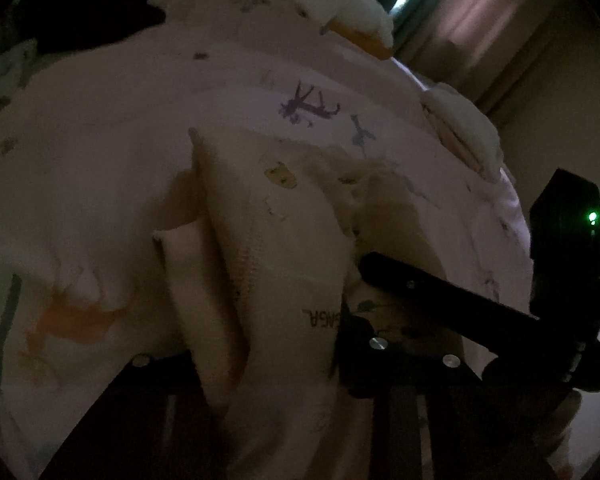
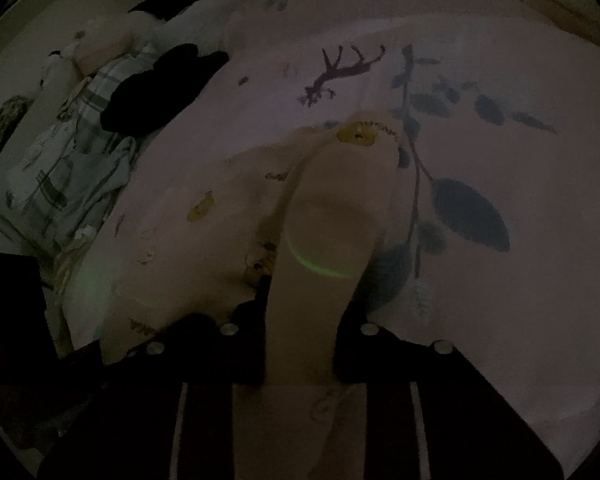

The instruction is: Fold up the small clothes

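One cream garment (image 1: 268,240) lifted at both ends off the bed (image 1: 100,140), near the purple deer print (image 1: 308,106), both grippers' fingers clamped on cloth; fold barely begun, unfolded pile (image 2: 68,168) left beyond.

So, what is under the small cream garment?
The cream garment lies on the pink printed bed sheet, whose leaf print shows beside it. The sheet directly beneath is covered, so anything there is hidden.
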`<action>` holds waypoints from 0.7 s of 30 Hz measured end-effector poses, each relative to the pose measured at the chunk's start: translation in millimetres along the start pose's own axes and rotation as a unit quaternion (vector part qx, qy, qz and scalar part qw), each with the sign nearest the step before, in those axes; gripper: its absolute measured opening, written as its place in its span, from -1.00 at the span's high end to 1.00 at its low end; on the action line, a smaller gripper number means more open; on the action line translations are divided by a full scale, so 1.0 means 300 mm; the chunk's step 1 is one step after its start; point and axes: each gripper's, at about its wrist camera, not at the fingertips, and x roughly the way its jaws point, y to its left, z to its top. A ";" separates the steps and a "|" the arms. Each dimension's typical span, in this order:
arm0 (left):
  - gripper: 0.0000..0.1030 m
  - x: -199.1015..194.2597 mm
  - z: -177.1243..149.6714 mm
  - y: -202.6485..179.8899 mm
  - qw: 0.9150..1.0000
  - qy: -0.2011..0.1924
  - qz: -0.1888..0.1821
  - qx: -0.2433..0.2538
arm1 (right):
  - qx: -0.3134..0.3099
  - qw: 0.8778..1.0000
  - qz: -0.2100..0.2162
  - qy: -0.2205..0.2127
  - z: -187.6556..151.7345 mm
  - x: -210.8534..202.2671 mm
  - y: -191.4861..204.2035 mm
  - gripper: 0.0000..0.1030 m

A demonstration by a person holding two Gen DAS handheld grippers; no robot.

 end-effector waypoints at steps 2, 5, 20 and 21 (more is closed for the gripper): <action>0.44 -0.016 0.003 -0.006 1.000 -0.011 -0.001 0.003 | -0.005 1.000 0.000 -0.007 0.002 -0.017 0.002 0.59; 0.44 -0.028 0.012 -0.034 1.000 -0.024 -0.004 0.016 | -0.011 1.000 0.010 -0.027 0.005 -0.055 0.004 0.60; 0.44 -0.272 0.062 -0.447 0.987 -0.096 -0.031 0.126 | -0.042 0.989 -0.003 -0.141 0.063 -0.541 -0.023 0.60; 0.44 -0.285 0.064 -0.477 0.986 -0.100 -0.030 0.132 | -0.042 0.988 -0.008 -0.145 0.067 -0.574 -0.030 0.60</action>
